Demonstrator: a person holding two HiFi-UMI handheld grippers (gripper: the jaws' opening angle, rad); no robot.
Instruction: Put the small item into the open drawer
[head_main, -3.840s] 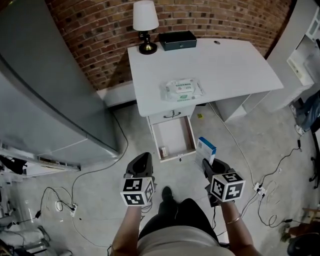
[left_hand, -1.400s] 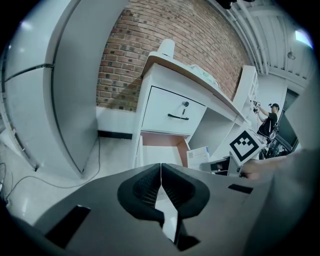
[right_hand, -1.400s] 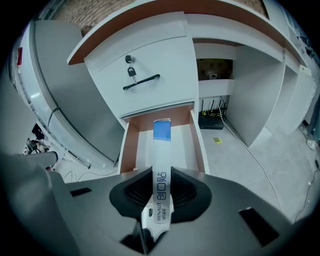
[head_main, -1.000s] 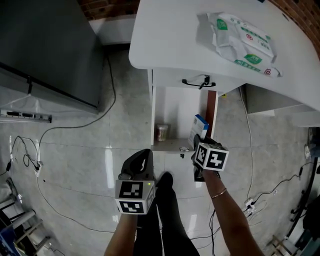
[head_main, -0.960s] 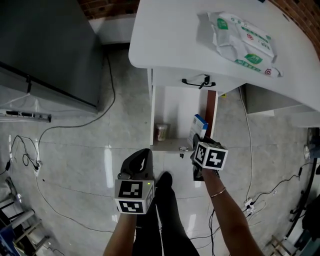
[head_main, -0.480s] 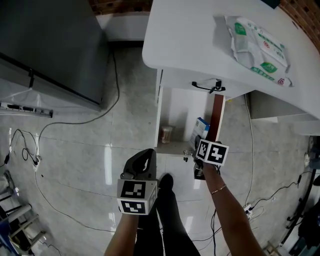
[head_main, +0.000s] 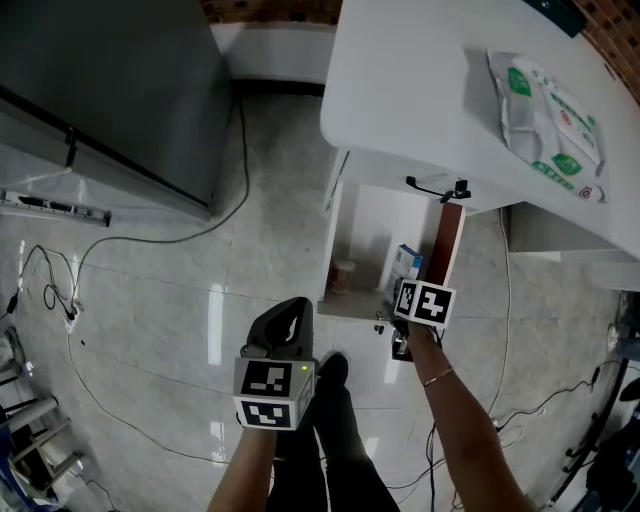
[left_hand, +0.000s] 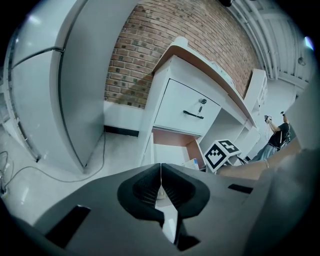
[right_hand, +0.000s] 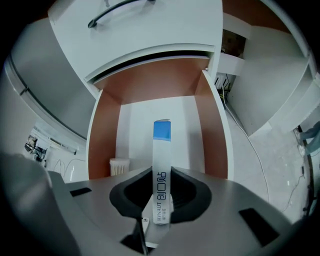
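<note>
Head view looks down on glossy grey floor (head_main: 150, 300) tiles, with a cable (head_main: 150, 240) trailing at 9 o'clock and a flat grey cabinet (head_main: 110, 90) at 11 o'clock. At 1 o'clock stands a white desk (head_main: 420, 90) with rounded corners and a soft wipes pack (head_main: 550, 125) on top. Under it is the open drawer (head_main: 445, 240) (white bottom, brown side walls).

The right gripper (head_main: 408, 290) is clamped on the box (head_main: 405, 265), a thin blue-and-white carton held over the drawer's front end, near its right wall. The left gripper (head_main: 283, 335) hangs at 6 o'clock, well apart from the drawer, with its jaws pressed together on nothing.

Only the right gripper view shows the box edge-on, with print down its narrow side, and a ribbed tub (right_hand: 119, 166) at 8 o'clock. Only the left gripper view shows the brick wall (left_hand: 150, 45) and 1 black handle (left_hand: 192, 114).
</note>
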